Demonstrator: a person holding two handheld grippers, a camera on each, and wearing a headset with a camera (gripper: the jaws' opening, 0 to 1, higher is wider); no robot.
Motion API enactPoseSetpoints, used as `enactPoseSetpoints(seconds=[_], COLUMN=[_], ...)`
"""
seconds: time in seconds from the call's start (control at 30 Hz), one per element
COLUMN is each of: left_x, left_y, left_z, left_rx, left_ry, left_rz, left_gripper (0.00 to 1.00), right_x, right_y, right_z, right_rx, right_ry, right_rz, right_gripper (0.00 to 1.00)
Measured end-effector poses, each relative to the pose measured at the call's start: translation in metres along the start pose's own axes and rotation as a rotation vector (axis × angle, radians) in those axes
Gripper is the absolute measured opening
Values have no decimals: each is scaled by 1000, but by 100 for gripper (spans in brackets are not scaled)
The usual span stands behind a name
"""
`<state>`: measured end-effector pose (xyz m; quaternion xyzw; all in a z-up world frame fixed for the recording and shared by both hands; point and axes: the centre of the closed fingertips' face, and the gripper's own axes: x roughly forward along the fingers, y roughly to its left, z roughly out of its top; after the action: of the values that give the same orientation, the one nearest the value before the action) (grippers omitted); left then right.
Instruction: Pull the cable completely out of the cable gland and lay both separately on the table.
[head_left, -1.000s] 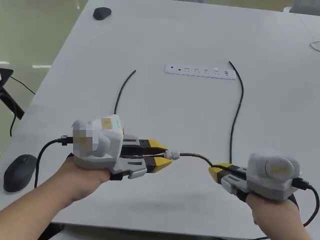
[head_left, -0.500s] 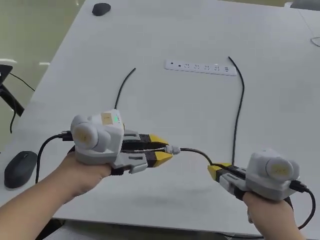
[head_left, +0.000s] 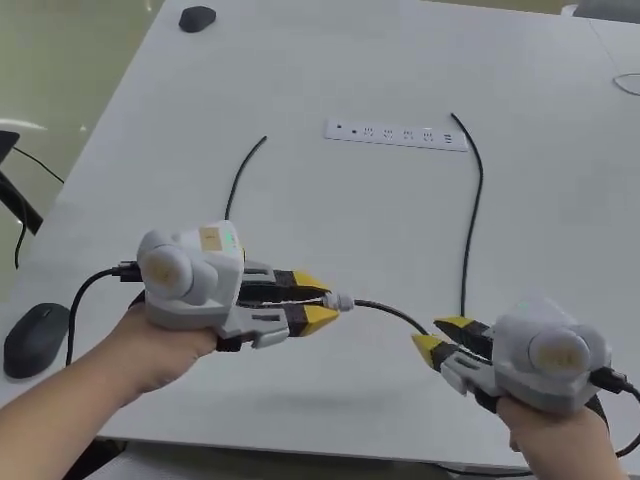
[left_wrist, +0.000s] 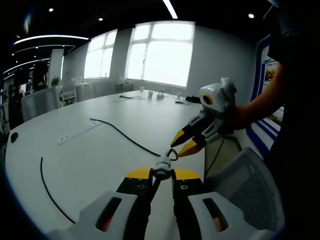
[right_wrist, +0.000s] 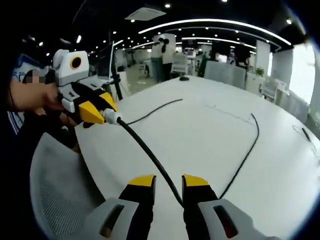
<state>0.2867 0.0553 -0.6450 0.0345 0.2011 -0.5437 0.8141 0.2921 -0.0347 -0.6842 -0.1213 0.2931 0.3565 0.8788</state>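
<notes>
Dark computer mouse (head_left: 34, 338): on the white worktop (head_left: 330, 225), at its left edge, near the front corner.
Left gripper (head_left: 318, 301): above the worktop's front edge, its yellow-tipped jaws clamped on the gland.
Small pale grey cable gland (left_wrist: 162, 166): lifted off the worktop between the left jaws, with the cable threaded in it.
Long black cable (head_left: 470, 230): runs from the gland through the right jaws, then lies along the worktop toward the far edge.
Right gripper (head_left: 440, 334): near the front right corner, jaws parted around the cable.
</notes>
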Motion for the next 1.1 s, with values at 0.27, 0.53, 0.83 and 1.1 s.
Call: enactPoseSetpoints(seconds=[0.27,0.53,0.83,1.1], left_x=[0,0,-1,1], left_y=[0,-1,-1,-6], left_z=[1,1,-1,-3], left_rx=[-2,1,1,6], left_ry=[1,4,10,18], left_rz=[2,3,4,-4], left_gripper=[15,15,15,15], right_x=[5,20,24,23], right_y=[32,50,53,52], right_z=[46,50,52,47], right_rx=[-196,-355,-397,-319], right_ry=[-26,14,20,38], right_rz=[5,29,19,45], right_gripper=[14,7,4,2])
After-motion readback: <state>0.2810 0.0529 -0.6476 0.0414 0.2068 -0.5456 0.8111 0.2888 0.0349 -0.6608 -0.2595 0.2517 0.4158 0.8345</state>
